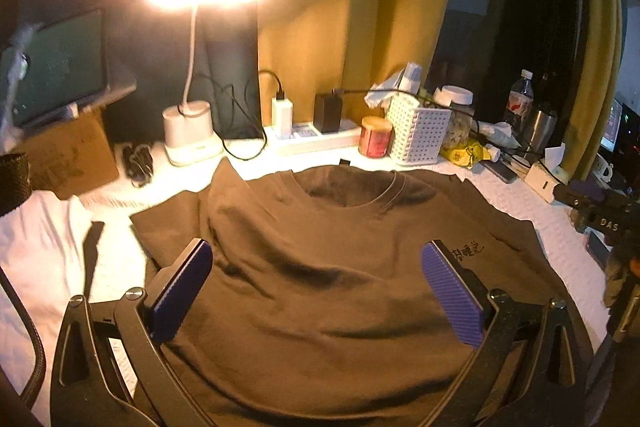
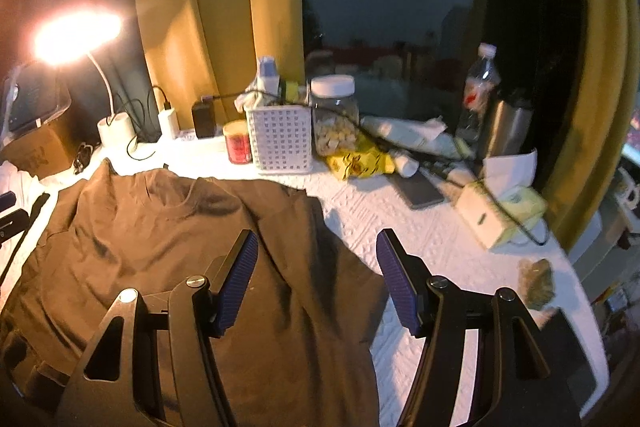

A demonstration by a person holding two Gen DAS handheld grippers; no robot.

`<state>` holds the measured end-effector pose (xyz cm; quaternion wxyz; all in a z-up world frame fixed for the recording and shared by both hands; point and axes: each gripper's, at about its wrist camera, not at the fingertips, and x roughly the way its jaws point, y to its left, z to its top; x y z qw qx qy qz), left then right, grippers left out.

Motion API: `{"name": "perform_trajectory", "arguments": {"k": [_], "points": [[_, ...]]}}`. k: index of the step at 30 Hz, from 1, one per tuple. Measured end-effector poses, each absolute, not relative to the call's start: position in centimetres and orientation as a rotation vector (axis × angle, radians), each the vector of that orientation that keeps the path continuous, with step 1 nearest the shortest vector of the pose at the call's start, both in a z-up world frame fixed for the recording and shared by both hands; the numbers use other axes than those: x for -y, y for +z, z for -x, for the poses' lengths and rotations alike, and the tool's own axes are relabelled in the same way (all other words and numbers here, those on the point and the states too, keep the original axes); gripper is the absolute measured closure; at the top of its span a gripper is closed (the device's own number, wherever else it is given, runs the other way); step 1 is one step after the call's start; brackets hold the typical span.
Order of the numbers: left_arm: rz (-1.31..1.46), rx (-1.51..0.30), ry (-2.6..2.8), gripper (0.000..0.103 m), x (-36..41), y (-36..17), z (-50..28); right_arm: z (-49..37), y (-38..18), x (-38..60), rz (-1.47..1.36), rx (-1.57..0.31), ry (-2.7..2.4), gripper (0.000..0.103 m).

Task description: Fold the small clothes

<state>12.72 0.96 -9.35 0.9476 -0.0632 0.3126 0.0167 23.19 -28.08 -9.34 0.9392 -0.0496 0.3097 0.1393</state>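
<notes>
We see the brown shirt (image 1: 320, 267) lying flat, front up, on the white table cover (image 2: 420, 227), collar toward the back clutter. Small dark print (image 1: 468, 250) sits on the chest.

Left gripper (image 1: 318, 269): jaws spread wide over the shirt's middle, nothing between the purple pads (image 1: 182, 287). Right gripper (image 2: 316, 279): also wide apart, holding nothing; it hangs over the shirt's right-hand edge, one pad above cloth, the other above bare cover.

Edges and room: the shirt's right-hand edge (image 2: 340, 239) borders an open strip of cover that reaches back to the phone (image 2: 420, 189) and tissue box (image 2: 500, 215). A small brownish lump (image 2: 536, 283) lies near the table's right rim. On the left, a white cloth (image 1: 40, 247) lies just beside the shirt's sleeve (image 1: 168, 223). A narrow bare strip separates the collar from the back row.

Containers: the white perforated basket (image 2: 280, 143) holds a bottle and crumpled paper. The clear jar (image 2: 334, 115), white lid on, is partly filled with pale pieces. A red can (image 2: 238, 141) stands just left of the basket. A plastic bottle (image 2: 480, 87) and steel flask (image 2: 508, 127) stand at the back right. A cardboard box (image 1: 68, 155) sits back left, beside the lit lamp (image 1: 192, 131).
</notes>
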Motion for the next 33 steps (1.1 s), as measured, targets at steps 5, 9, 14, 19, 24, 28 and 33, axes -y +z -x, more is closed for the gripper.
{"name": "perform_trajectory", "arguments": {"k": [5, 9, 14, 19, 24, 28, 33], "points": [[0.116, -0.672, 0.017, 0.001, -0.4, -10.2, -14.6, -26.9, -11.3, 28.4, 0.078, -0.694, 0.333, 0.038], [0.115, -0.703, 0.015, 0.001, -0.3, -10.9, -16.2, -29.6, -12.5, 28.5, 0.065, -0.732, 0.365, 0.038], [0.109, -0.733, 0.032, 0.001, -0.6, -11.8, -17.8, -32.5, -14.1, 27.9, 0.078, -0.779, 0.402, 0.039], [0.106, -0.765, 0.055, 0.001, -1.0, -12.7, -19.2, -34.9, -15.9, 27.2, 0.067, -0.827, 0.434, 0.049], [0.114, -0.79, 0.058, 0.001, -1.2, -13.5, -20.2, -36.5, -17.6, 26.7, 0.07, -0.88, 0.471, 0.054], [0.119, -0.803, 0.052, 0.001, -1.2, -13.9, -20.7, -36.8, -18.8, 25.9, 0.079, -0.911, 0.507, 0.057], [0.112, -0.812, 0.042, 0.001, -0.8, -14.2, -20.9, -36.8, -18.7, 26.2, 0.06, -0.902, 0.505, 0.085]]}}
